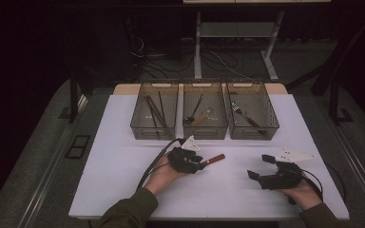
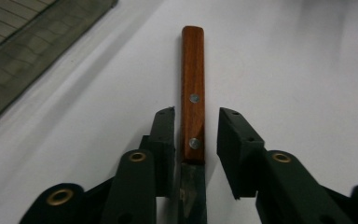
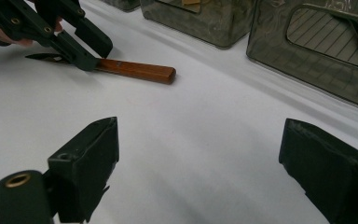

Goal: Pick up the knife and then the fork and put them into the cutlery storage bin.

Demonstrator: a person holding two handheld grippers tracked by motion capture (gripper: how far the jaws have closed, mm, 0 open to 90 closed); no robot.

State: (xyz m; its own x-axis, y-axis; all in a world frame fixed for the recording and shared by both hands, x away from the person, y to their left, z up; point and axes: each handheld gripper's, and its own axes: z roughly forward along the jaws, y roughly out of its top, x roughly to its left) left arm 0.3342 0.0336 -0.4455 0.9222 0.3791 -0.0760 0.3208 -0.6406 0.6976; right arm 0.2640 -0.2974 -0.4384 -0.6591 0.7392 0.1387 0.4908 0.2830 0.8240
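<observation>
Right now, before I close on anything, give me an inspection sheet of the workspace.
Surface: white table top, lit, dark floor around.
Job's things: wooden-handled knife lying flat on the table between the left jaws.
Clutter: three smoky clear plastic bins behind, holding cutlery.
Grippers: left gripper straddles the knife, a gap showing on one side; right gripper open, empty.
Cables: black cable trails from the left gripper.
Surroundings: desk legs, floor wires.

Knife [image 2: 192,112] with reddish-brown wooden handle, two metal rivets, dark blade, lying flat on the white counter [image 1: 123,142], near the middle, in front of the trays, handle end pointing right.
</observation>
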